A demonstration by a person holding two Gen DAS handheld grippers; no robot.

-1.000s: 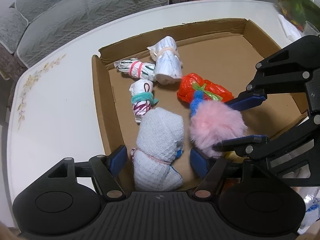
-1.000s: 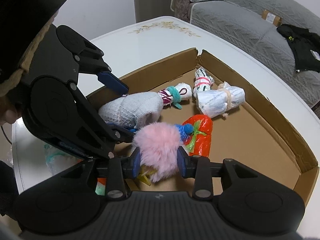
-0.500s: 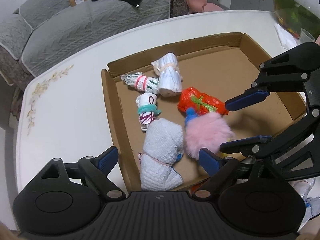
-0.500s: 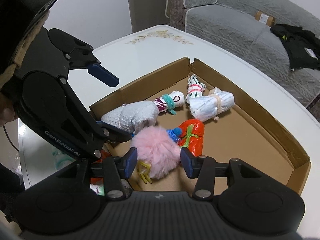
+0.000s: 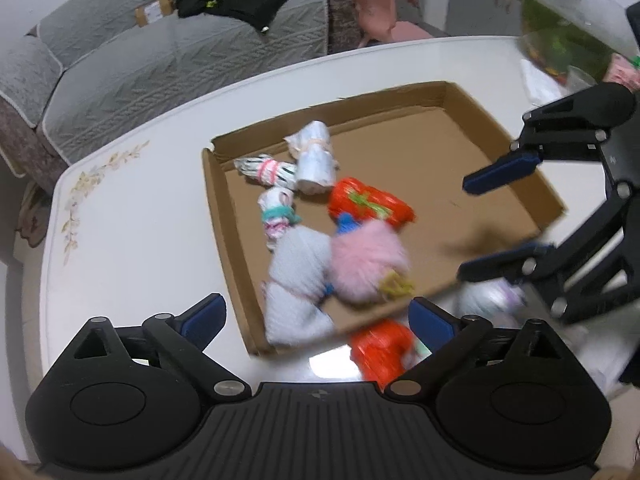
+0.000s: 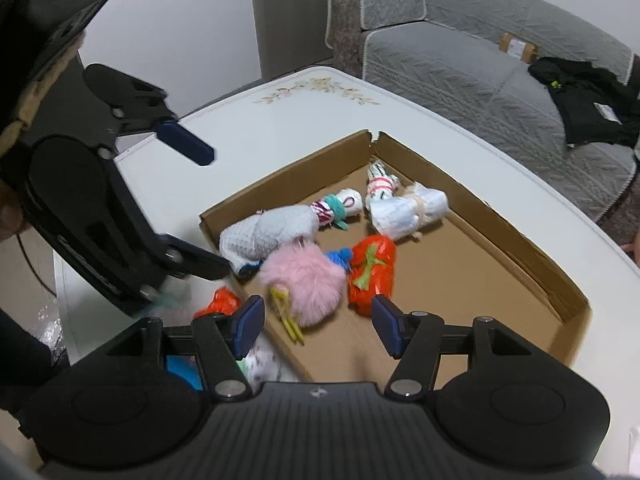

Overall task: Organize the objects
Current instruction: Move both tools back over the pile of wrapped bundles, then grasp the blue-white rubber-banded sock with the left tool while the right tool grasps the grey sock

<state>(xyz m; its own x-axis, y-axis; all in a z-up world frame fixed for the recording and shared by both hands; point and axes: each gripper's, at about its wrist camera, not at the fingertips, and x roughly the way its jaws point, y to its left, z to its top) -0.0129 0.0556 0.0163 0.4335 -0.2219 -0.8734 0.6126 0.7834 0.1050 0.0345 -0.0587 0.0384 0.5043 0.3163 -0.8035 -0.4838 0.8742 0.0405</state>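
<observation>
Pink pompom (image 6: 304,280) lies in the cardboard tray (image 6: 520,248), freed; both the left gripper (image 5: 316,316) and right gripper (image 6: 318,326) are opening, empty. Bundles outside lower-left could get knocked off the table (image 6: 280,120).

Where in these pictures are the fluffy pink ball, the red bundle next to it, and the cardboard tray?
fluffy pink ball (image 6: 306,286), right wrist view, middle of its fur.
red bundle (image 6: 374,274), right wrist view, centre of its wrapping.
cardboard tray (image 6: 472,272), right wrist view, bare floor.
</observation>
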